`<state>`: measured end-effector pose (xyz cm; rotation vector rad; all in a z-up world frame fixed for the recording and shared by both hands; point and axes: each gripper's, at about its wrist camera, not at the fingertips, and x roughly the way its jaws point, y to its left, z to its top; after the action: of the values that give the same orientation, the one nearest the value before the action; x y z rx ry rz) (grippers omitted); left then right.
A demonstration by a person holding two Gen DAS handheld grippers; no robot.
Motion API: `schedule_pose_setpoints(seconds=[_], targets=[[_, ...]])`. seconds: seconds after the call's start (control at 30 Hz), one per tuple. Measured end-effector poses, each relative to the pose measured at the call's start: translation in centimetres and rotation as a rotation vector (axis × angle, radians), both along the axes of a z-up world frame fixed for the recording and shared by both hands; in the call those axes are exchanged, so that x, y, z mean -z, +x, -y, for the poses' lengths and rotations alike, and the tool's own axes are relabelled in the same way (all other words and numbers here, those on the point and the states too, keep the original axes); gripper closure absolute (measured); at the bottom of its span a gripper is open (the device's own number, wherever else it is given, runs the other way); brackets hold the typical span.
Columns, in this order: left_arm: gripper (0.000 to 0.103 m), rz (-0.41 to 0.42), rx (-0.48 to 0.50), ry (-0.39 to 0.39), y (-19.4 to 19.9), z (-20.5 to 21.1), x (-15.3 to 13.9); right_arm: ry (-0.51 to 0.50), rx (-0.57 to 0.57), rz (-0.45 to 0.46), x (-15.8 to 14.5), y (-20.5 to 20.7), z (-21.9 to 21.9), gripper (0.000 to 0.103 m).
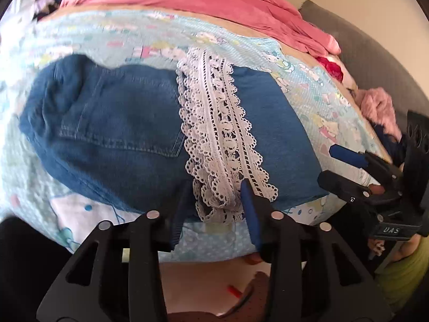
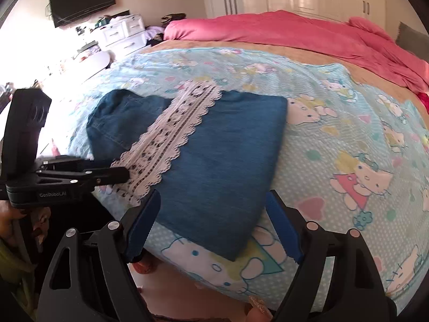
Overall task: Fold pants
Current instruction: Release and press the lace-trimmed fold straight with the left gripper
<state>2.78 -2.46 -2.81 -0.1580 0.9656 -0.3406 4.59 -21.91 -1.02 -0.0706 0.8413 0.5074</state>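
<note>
The folded pants [image 2: 214, 145] lay near the bed's [image 2: 348, 187] six-o'clock edge, the left gripper [image 1: 214, 204] parted around the lace trim [image 1: 222, 139] (nothing pinched), the right gripper [image 2: 214, 220] spread empty; smoothing should press flat, I judged.

The folded pants [image 2: 214, 155] lie on the sheet [image 2: 348, 139] near the bed's near edge; a lace band [image 2: 169, 134] crosses them; a blanket [image 2: 295, 32] lies far behind.
</note>
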Motion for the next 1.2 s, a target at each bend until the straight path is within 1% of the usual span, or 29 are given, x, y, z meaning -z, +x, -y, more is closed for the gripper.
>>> schedule_pose_setpoints(seconds=[0.1,0.13,0.2,0.3,0.43,0.5,0.57,0.6,0.63,0.67,0.7,0.83,0.9,0.97,1.03,1.2], targets=[[0.071,0.011,0.008,0.040,-0.1,0.2,0.1,-0.049,-0.020,-0.070,1.7,0.5,-0.8,0.025],[0.071,0.012,0.008,0.042,-0.1,0.2,0.1,-0.073,-0.023,-0.096,2.3,0.7,-0.9,0.028],[0.069,0.008,0.011,0.045,-0.1,0.2,0.4,-0.105,-0.021,-0.111,3.0,0.7,-1.1,0.028],[0.069,0.010,0.014,0.053,-0.1,0.3,0.4,-0.096,-0.022,-0.109,2.9,0.7,-1.1,0.028],[0.067,0.012,0.013,0.045,-0.1,0.1,0.3,-0.060,-0.003,-0.095,2.4,0.5,-0.4,0.027],[0.063,0.018,0.013,0.042,-0.3,0.0,0.0,-0.037,0.010,-0.081,1.7,0.4,0.3,0.027],[0.062,0.027,0.013,0.043,-0.4,0.0,-0.3,-0.014,0.030,-0.062,1.0,0.5,0.9,0.027],[0.061,0.031,0.011,0.044,-0.5,0.0,-0.5,0.001,0.045,-0.056,0.6,0.5,1.4,0.026],[0.060,0.034,0.011,0.043,-0.5,0.0,-0.7,0.010,0.056,-0.052,0.3,0.5,1.5,0.022],[0.058,0.038,0.009,0.045,-0.6,0.0,-0.8,0.022,0.070,-0.046,0.0,0.5,1.9,0.019],[0.054,0.044,0.006,0.049,-0.7,-0.1,-1.1,0.029,0.080,-0.041,-0.2,0.5,2.2,0.017],[0.049,0.066,-0.004,0.056,-1.0,-0.2,-1.9,0.051,0.121,-0.023,-0.9,0.5,3.4,0.014],[0.044,0.077,-0.010,0.059,-1.1,-0.2,-2.3,0.056,0.131,-0.020,-1.0,0.5,3.7,0.014],[0.042,0.082,-0.014,0.061,-1.2,-0.3,-2.6,0.057,0.140,-0.014,-1.2,0.5,3.9,0.010],[0.040,0.087,-0.017,0.062,-1.3,-0.4,-2.8,0.061,0.145,-0.007,-1.5,0.4,4.1,0.010],[0.032,0.101,-0.025,0.068,-1.4,-0.6,-3.4,0.065,0.160,0.005,-1.9,0.2,4.3,0.010]])
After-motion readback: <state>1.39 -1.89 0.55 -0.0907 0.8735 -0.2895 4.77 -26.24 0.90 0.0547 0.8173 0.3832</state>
